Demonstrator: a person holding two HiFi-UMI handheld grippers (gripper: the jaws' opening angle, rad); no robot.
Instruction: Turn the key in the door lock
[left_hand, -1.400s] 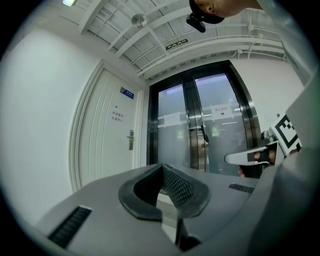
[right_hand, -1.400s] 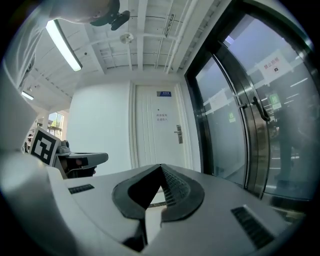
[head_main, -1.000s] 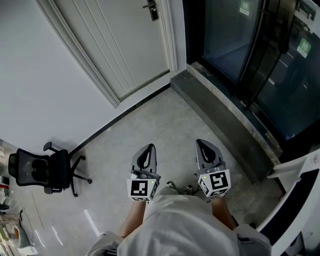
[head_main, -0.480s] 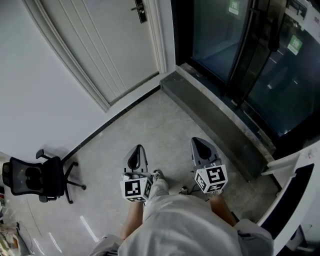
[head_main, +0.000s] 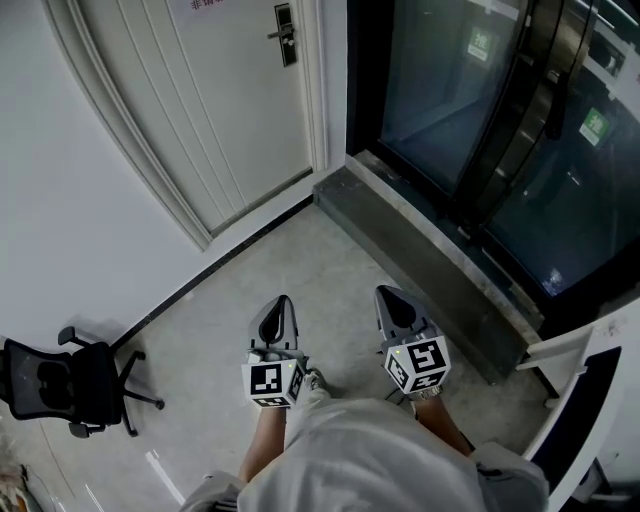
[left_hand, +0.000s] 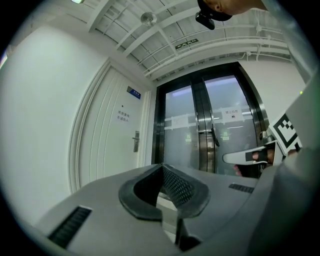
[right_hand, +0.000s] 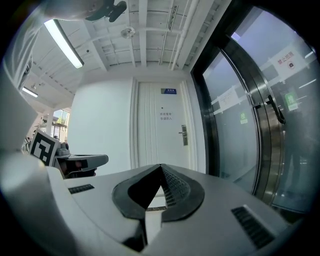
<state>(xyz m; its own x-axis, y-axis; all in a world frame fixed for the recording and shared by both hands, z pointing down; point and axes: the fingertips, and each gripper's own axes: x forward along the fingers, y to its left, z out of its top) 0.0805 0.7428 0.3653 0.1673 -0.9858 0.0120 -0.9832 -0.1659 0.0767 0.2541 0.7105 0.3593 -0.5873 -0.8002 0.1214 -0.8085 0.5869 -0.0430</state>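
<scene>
The left tongs (head_main: 279, 306) and the right tongs (head_main: 388, 296) are held out side by side, close to the person's body and above the pale floor (head_main: 300, 250). They point toward the far wall. In each gripper view the two padded tips meet at a point. Both pairs are therefore pressed together, with nothing pinched between them.

The door lock (head_main: 284, 34) sits on the right edge of the white door (head_main: 230, 110), at the far end of the scene and well apart from both tongs. It shows as a dark metal plate with a lever handle (whether a key sits in it is too small to tell). A small sign is fixed to the door above the lock's height.

Right of the white door stand tall dark-framed glass doors (head_main: 500, 130), with green signs showing on the panes. A grey stone threshold (head_main: 420, 250) runs along the foot of the glass, from far left to near right. A black office chair (head_main: 60, 385) stands by the white wall at the near left, well apart from everything else.
</scene>
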